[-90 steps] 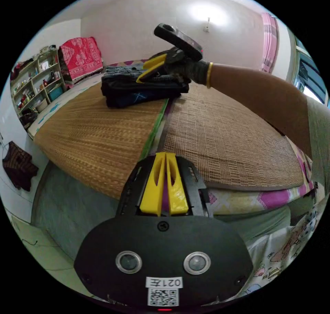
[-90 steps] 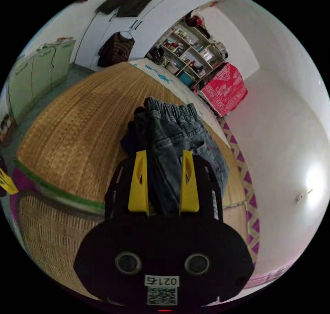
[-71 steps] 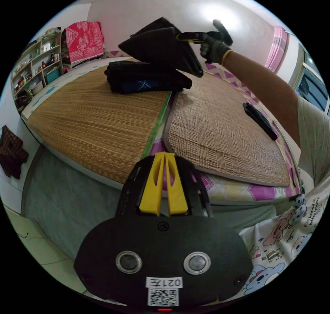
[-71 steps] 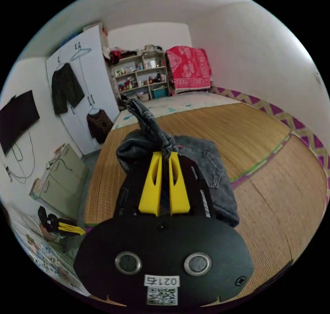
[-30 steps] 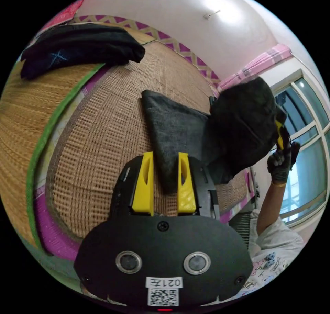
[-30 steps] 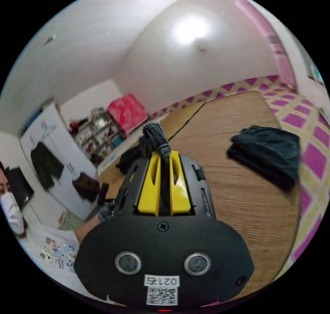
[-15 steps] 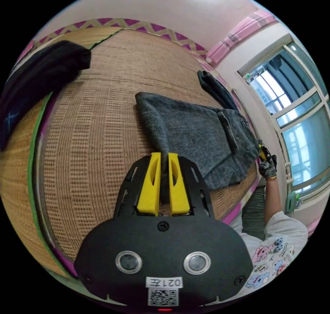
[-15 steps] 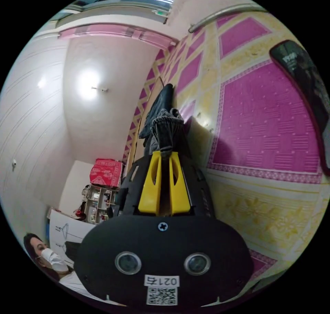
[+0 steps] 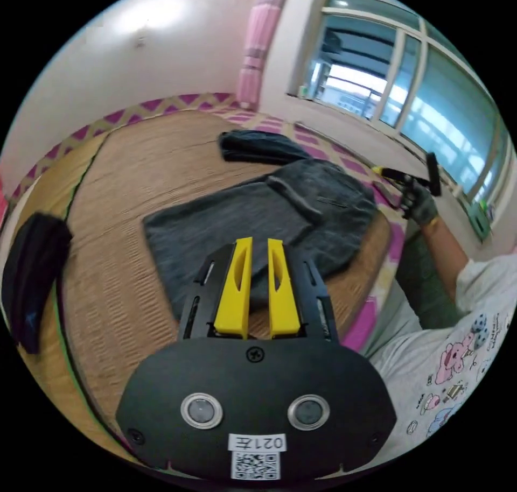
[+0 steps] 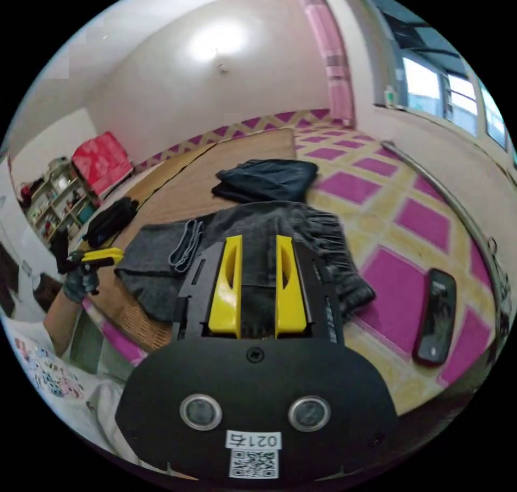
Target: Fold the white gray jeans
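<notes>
The grey jeans (image 9: 253, 217) lie spread flat on the woven mat (image 9: 134, 158), waistband toward the window side. My left gripper (image 9: 259, 240) hovers over the leg end, jaws open with nothing between them. My right gripper (image 10: 259, 238) is open above the gathered waistband of the jeans (image 10: 291, 225). In the left gripper view a gloved hand holds the right gripper (image 9: 389, 173) just off the waistband edge. The left gripper (image 10: 107, 255) sits beside the leg end in the right gripper view.
A folded dark garment (image 10: 266, 180) lies on the mat just beyond the jeans. A black folded pile (image 9: 32, 276) sits farther along the mat. A phone (image 10: 436, 314) rests on the pink-and-yellow sheet (image 10: 398, 223). Shelves (image 10: 48, 201) stand at the far wall.
Both grippers were shut on the jeans half a second ago and have let go. The jeans, carried over from the pile, now lie flat on the mat.
</notes>
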### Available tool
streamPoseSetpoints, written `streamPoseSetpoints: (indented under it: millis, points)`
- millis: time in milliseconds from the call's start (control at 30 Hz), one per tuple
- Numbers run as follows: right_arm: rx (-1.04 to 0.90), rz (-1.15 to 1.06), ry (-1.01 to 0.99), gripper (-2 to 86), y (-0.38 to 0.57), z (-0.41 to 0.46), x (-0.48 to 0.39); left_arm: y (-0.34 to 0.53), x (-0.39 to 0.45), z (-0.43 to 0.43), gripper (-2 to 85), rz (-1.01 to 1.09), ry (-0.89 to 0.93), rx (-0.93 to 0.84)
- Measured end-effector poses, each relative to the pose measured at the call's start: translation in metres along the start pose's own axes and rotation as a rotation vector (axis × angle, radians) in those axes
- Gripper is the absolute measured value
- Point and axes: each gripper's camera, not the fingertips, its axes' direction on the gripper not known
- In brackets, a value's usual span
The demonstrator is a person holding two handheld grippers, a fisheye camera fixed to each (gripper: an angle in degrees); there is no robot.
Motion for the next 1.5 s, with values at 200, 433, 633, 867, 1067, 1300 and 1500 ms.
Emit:
streamPoseSetpoints:
  millis: [200,433,633,867,1067,1300,1500]
  points:
    - [-0.14,-0.242,-0.002,10.6,-0.01,0.093,-0.08,-0.044,0.081,0.095,9.1,0.192,0.023,-0.065]
    - [-0.208,-0.174,-0.053,9.1,0.007,0.115,-0.08,-0.066,0.1,0.137,4.8,0.237,-0.114,-0.136]
    - [-0.231,-0.131,-0.085,8.3,0.018,0.111,-0.08,-0.069,0.035,0.06,2.9,-0.018,0.042,0.086]
    - [-0.236,-0.129,-0.077,8.2,0.034,0.102,-0.086,0.004,-0.098,-0.142,3.0,-0.249,-0.23,0.335]
    - [-0.248,-0.135,-0.06,8.3,0.048,0.096,-0.091,0.108,-0.222,-0.216,3.5,-0.578,-0.455,0.273]
    - [-0.25,-0.242,-0.047,9.4,0.054,0.079,-0.1,0.136,-0.266,-0.186,2.4,-0.753,-0.512,0.064]
    - [-0.219,-0.51,0.016,9.1,0.021,0.072,-0.095,0.076,-0.224,-0.201,1.4,-0.441,-0.448,0.167]
